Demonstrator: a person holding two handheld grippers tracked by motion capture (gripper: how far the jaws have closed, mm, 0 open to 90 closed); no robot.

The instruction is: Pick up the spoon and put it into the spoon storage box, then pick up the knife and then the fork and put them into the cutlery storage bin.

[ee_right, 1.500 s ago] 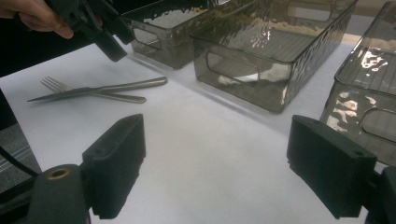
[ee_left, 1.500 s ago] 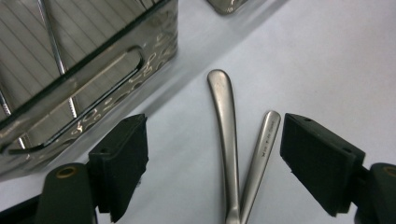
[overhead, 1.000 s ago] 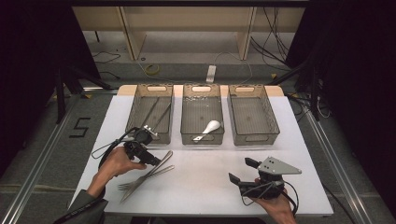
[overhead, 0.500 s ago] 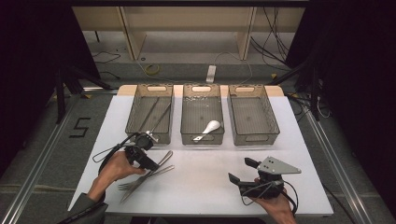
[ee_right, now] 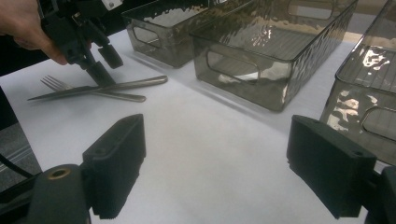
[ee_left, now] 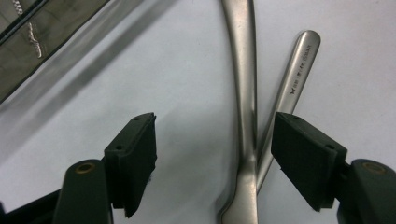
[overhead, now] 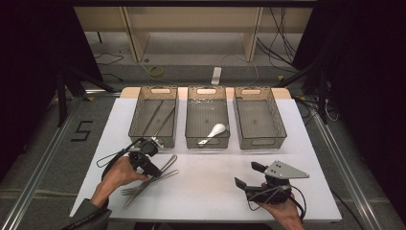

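Observation:
A metal fork [overhead: 143, 186] and a knife [overhead: 165, 165] lie crossed on the white table, front left. My left gripper [overhead: 154, 171] is lowered over their handles. In the left gripper view the jaws [ee_left: 215, 122] stand open on either side of the fork handle [ee_left: 243, 93] and the knife handle [ee_left: 295, 70]. They have just been closing, and the pads do not press on either handle. My right gripper [overhead: 246, 175] rests open at the front right, with bare table between its jaws [ee_right: 217, 126]. Farther off, the left gripper [ee_right: 100, 60] stands over the cutlery [ee_right: 116, 86].
Three clear grey bins stand in a row at the back. The left bin [overhead: 139, 127] holds several long metal pieces, the middle bin [overhead: 191, 134] holds a white spoon [overhead: 214, 131], and nothing shows in the right bin [overhead: 277, 124]. Bare table lies between the two hands.
My left gripper has edged down onto the cutlery handles and its jaws stand a little narrower. The right hand and gripper have kept still.

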